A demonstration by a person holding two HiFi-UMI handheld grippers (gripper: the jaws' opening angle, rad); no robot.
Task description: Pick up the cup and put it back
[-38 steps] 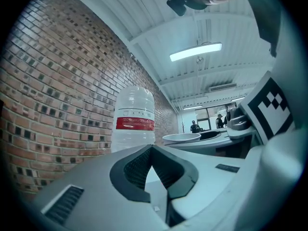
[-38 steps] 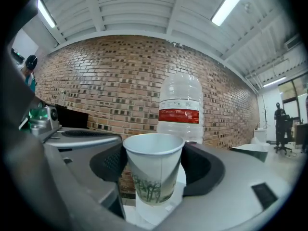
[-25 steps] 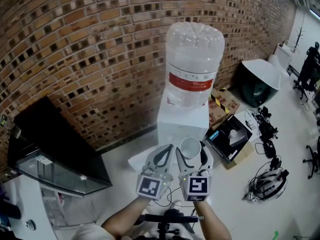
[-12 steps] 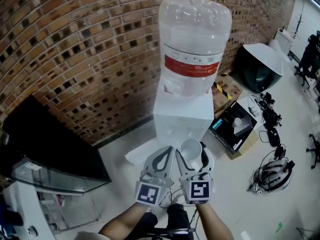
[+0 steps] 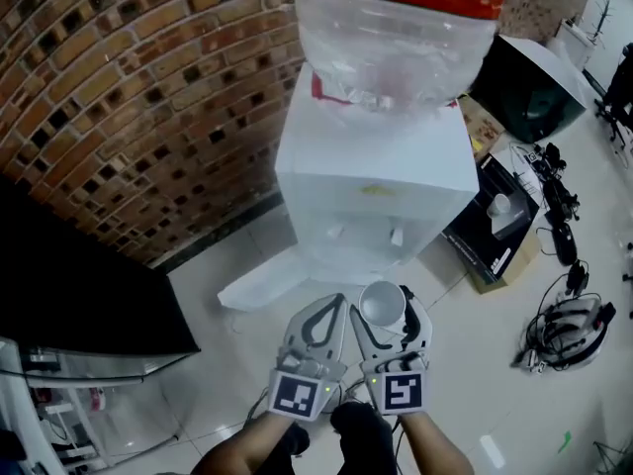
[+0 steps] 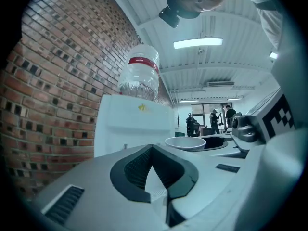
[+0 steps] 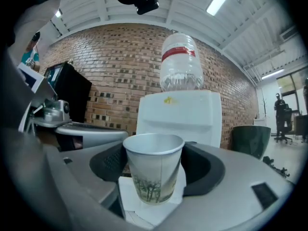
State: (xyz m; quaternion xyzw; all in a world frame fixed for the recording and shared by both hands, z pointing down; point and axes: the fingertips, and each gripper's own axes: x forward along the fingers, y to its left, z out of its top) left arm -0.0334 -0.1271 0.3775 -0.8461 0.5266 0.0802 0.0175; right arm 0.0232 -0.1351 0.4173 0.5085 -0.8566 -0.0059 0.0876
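Observation:
A white paper cup [image 5: 382, 303] with a tree print stands upright between the jaws of my right gripper [image 5: 386, 312], which is shut on it. In the right gripper view the cup [image 7: 154, 170] fills the gap of that gripper [image 7: 156, 154]. My left gripper [image 5: 321, 312] is close beside it on the left, jaws together and holding nothing; in its own view the left gripper [image 6: 154, 149] shows its tips meeting, with the cup rim [image 6: 186, 142] to the right. Just ahead stands a white water dispenser [image 5: 376, 176] with a clear bottle [image 5: 396, 38] on top.
A brick wall [image 5: 129, 97] runs behind the dispenser. A black glass-fronted cabinet [image 5: 79, 295] stands at the left. A white sheet [image 5: 259, 280] lies at the dispenser's foot. To the right are an open box [image 5: 495, 226], cables and a headset [image 5: 564, 325] on the floor.
Both grippers have sunk together with the cup still held in the right one. The view has dropped too, so the dispenser and bottle now loom larger and closer.

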